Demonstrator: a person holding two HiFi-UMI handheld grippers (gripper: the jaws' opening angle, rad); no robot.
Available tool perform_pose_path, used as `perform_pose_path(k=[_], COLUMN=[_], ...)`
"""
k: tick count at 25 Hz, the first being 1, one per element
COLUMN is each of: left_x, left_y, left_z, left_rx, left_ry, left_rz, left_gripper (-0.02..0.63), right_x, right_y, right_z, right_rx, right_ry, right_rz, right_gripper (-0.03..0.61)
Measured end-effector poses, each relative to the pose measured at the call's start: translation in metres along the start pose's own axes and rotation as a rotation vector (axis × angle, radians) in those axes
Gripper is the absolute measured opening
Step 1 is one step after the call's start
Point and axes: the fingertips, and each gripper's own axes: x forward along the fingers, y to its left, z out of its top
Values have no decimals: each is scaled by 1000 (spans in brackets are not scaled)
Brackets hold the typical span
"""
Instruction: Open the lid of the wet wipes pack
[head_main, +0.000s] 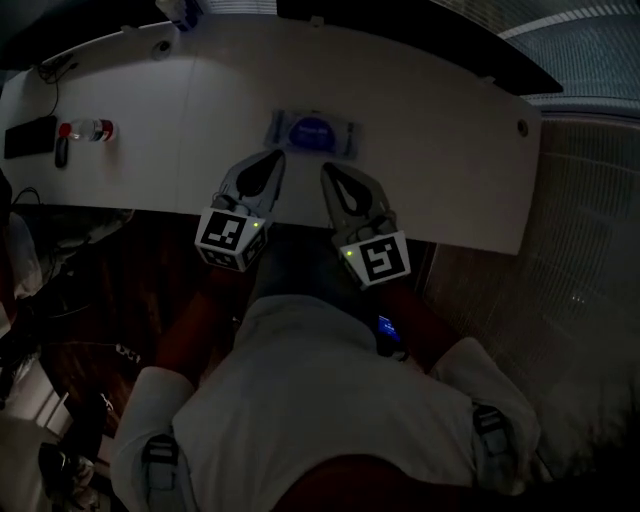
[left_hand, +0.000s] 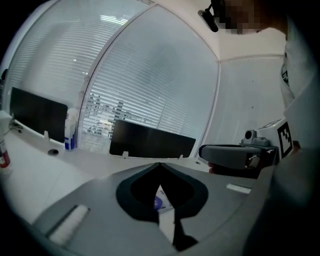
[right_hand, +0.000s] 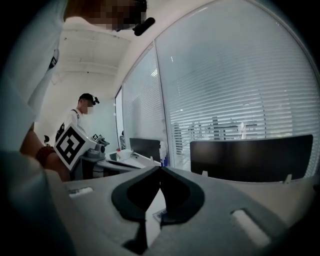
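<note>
Wet wipes pack (head_main: 312, 133), flat on the white table (head_main: 440, 150), mid-width; blue lid (head_main: 312, 131) apparently closed. Probably light, with soft, slippery film; take hold at the stiffer lid's rim. Left gripper (head_main: 277, 155) and right gripper (head_main: 327, 168) sit just near of it, jaws closed together, empty.

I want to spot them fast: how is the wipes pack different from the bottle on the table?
The wet wipes pack is flat and bluish with a dark blue oval lid; the bottle is pale with a red end. The pack lies mid-table; the bottle is far to the left. Both rest on the white table.
</note>
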Motion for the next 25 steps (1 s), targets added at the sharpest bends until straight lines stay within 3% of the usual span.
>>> perform_pose_path(k=[15,25], left_x=[48,70], left_y=[58,69], left_z=[-142,-186], left_rx=[-99,-125], left_ry=[276,388], left_rz=[72,69], left_gripper=[3,3], right_x=[61,81], right_y=[-8,-16], right_z=[-132,-202], right_rx=[-195,-272], right_ry=[246,342], right_rz=[33,54], right_gripper=[2,34])
